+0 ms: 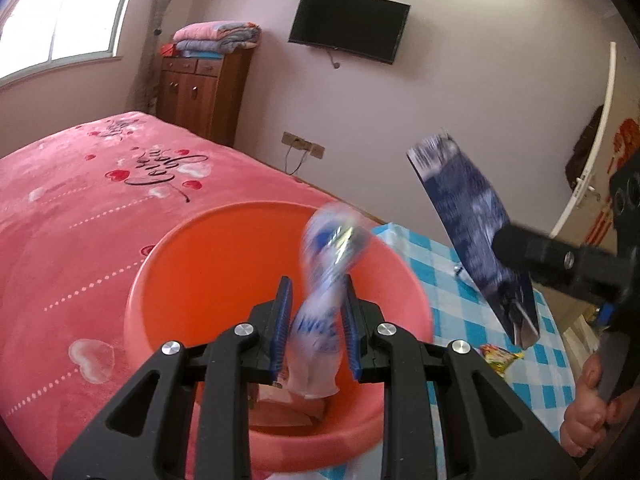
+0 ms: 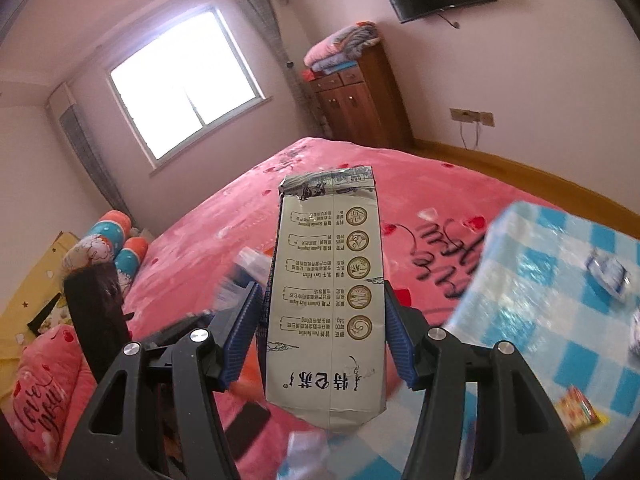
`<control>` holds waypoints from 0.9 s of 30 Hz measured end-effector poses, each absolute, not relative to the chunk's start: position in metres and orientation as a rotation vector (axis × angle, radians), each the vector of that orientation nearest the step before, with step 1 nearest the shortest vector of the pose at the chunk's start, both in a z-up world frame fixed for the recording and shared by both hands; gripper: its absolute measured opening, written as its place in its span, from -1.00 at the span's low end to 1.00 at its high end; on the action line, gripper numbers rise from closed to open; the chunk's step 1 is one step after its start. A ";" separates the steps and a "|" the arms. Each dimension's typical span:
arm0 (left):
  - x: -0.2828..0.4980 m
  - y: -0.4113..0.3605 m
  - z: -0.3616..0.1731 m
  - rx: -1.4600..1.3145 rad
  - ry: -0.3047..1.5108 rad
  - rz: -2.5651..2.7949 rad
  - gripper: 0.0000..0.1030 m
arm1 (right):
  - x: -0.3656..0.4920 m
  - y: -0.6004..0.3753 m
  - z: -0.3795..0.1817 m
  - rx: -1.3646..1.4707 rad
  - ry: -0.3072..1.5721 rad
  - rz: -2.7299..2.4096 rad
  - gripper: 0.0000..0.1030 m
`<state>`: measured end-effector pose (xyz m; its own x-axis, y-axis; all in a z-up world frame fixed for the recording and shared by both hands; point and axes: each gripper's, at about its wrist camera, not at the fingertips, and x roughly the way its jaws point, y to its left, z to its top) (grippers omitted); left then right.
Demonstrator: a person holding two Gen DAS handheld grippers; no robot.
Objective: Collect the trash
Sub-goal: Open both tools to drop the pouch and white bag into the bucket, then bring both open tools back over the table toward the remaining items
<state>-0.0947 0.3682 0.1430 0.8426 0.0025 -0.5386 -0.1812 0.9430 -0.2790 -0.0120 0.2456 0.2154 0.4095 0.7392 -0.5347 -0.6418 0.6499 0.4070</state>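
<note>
**Two Pieces of Trash on Their Way to the Orange Bin**

While the left gripper [image 1: 314,320] hangs over the round orange bin [image 1: 168,276], it pinches a crumpled white and blue wrapper [image 1: 320,312]. Its blue pads are nearly closed, with the thin wrapper squeezed between them. The wrapper is blurry, so its words cannot be read. It sits right above the open bin, and something pale already lies at the bottom of the bin.

The right gripper [image 2: 320,336] holds a flattened milk carton [image 2: 328,300]. Its pads press on the two long sides of the carton. From the left camera the carton [image 1: 476,232] is dark blue and hangs in the air beside the bin, not yet over it. A hand [image 1: 588,408] grips the handle of that tool.

Both pieces look ready to drop, so I think this part of the job is close to done. The wrapper only needs to be let go. The carton has to come over the bin first.

More trash is left. On the blue checked tablecloth [image 2: 540,292] lie a small yellow packet [image 2: 578,410] and a crumpled blue and white wrapper [image 2: 608,274]. Behind it all is the pink bed [image 1: 80,200].
</note>
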 end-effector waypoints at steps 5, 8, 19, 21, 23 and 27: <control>-0.087 0.372 0.136 -0.332 0.572 0.163 0.23 | 0.002 0.265 0.201 0.198 0.810 0.884 0.62; -0.088 0.372 0.134 -0.312 0.570 0.189 0.52 | 0.004 0.255 0.195 0.235 0.811 0.880 0.66; -0.088 0.353 0.143 -0.221 0.514 0.238 0.75 | 0.008 0.169 0.160 0.348 0.810 0.729 0.72; -0.088 0.346 0.146 -0.202 0.501 0.237 0.75 | 0.008 0.156 0.155 0.351 0.808 0.704 0.72; -0.088 0.338 0.148 -0.188 0.489 0.228 0.75 | 0.008 0.144 0.150 0.350 0.807 0.676 0.72; -0.086 0.321 0.152 -0.166 0.473 0.187 0.76 | 0.012 0.120 0.139 0.371 0.819 0.634 0.83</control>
<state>-0.0856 0.3206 0.1520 0.8737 0.1400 -0.4659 -0.2166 0.9695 -0.1149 0.0116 0.1204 0.1388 0.5155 0.6508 -0.5574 -0.3763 0.7564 0.5351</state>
